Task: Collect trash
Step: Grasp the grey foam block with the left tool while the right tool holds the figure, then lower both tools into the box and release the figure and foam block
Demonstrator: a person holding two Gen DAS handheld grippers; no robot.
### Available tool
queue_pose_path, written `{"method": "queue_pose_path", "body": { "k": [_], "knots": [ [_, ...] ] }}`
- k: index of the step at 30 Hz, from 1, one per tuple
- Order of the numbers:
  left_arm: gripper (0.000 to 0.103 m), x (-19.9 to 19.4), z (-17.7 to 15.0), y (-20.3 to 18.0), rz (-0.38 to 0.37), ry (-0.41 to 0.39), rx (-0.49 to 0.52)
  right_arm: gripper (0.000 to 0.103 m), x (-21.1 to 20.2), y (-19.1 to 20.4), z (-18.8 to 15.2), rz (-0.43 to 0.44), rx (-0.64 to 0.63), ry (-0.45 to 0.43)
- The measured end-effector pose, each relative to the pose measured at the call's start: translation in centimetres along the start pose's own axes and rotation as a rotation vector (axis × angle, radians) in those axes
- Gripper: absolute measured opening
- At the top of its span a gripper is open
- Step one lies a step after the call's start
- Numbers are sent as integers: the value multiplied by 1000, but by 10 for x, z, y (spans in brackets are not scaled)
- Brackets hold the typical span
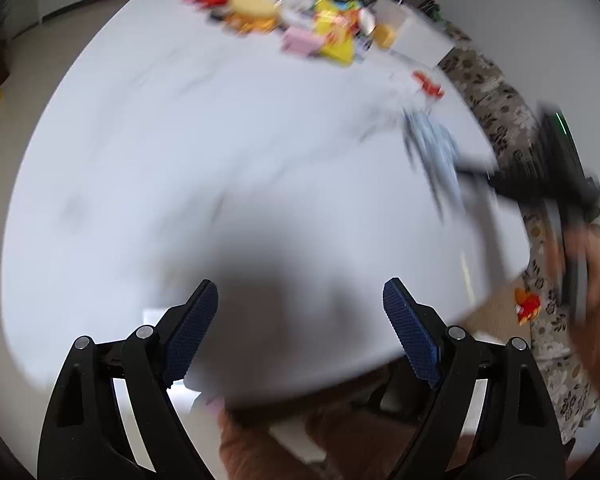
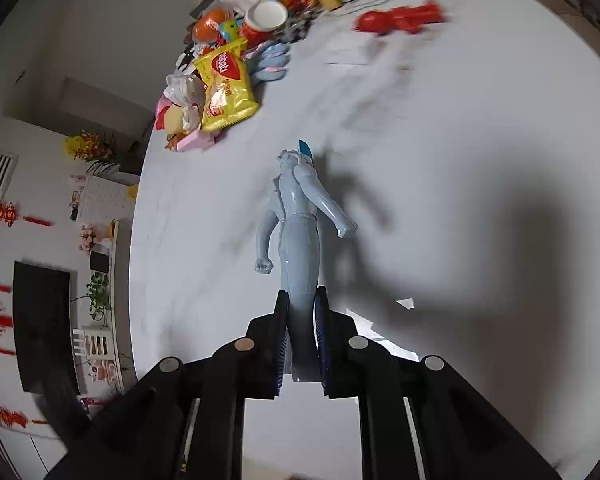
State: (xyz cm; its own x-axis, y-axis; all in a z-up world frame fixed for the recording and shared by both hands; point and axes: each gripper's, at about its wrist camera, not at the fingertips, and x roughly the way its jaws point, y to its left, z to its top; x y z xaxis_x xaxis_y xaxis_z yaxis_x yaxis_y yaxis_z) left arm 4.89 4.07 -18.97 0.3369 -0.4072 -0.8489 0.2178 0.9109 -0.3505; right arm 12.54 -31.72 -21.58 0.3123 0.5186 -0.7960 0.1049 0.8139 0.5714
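Held item: pale blue toy figure, clamped at the legs between the pads of the right gripper.
Right jaws: clenched on the figure's legs; both pads press the sides of the lower body.
Left jaws: released and standing wide on the left gripper; nothing between the pads, only bare desk ahead.
Figure location: off the desk surface, carried above it; its shadow falls on the white top to the right in the right wrist view.
Long axis: runs straight out from the right jaws, in line with the fingers, legs at the pads and head at the far end.
Pointing: the head is directed away from the right gripper, toward the pile of packaging at the far edge of the desk; the two arms hang out to either side of the body.
Nearer hand: the right, already holding. In the left wrist view the figure appears as a blurred blue streak well to the right of the left jaws.
Other loose item: red toy lying on the desk beyond the figure, apart from the pile.
Coming move, judged: carry the figure to a collection point; none is identifiable in either view.
Risk, judged: the grip is at one end, so the long body may swing or pivot in the pads.
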Motion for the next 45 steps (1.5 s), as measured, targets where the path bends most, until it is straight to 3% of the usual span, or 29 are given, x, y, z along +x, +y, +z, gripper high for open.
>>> {"method": "queue_pose_path", "body": {
  "k": [4, 8, 10, 14, 20, 21, 23, 29, 32, 36, 39, 42, 45],
  "knots": [
    [83, 40, 78, -58, -26, -29, 96, 13, -27, -20, -29, -52, -10, -36],
    [83, 97, 146, -125, -14, -13, 224, 13, -50, -40, -52, -22, 43, -100],
    [83, 135, 180, -150, 26, 7, 247, 13, -58, -39, -56, -18, 45, -118],
    [83, 196, 230, -180, 122, 25, 197, 13, -73, -46, -70, 32, 53, -129],
    [82, 247, 257, -218, 285, 67, 298, 13, -81, -63, -77, 75, 67, -101],
    [74, 253, 260, -215, 270, 92, 275, 13, -80, -65, -77, 85, 69, -96],
    [53, 248, 263, -210, 276, 59, 243, 13, -81, -68, -75, 95, 68, -98],
    [51, 214, 241, -194, 148, 57, 229, 13, -88, -67, -70, 102, 41, -114],
    [51, 172, 213, -185, 84, 23, 260, 13, -91, -58, -72, 96, 14, -111],
    [51, 93, 154, -153, 16, -15, 297, 13, -87, -37, -81, 67, -40, -85],
    [51, 48, 107, -133, 12, 3, 321, 13, -81, -14, -92, 44, -104, -41],
    [51, -2, 42, -96, -14, 56, 318, 13, -72, 17, -110, 9, -191, 19],
    [51, -23, -6, -72, -36, 133, 307, 13, -64, 47, -133, 2, -267, 96]
  ]
}}
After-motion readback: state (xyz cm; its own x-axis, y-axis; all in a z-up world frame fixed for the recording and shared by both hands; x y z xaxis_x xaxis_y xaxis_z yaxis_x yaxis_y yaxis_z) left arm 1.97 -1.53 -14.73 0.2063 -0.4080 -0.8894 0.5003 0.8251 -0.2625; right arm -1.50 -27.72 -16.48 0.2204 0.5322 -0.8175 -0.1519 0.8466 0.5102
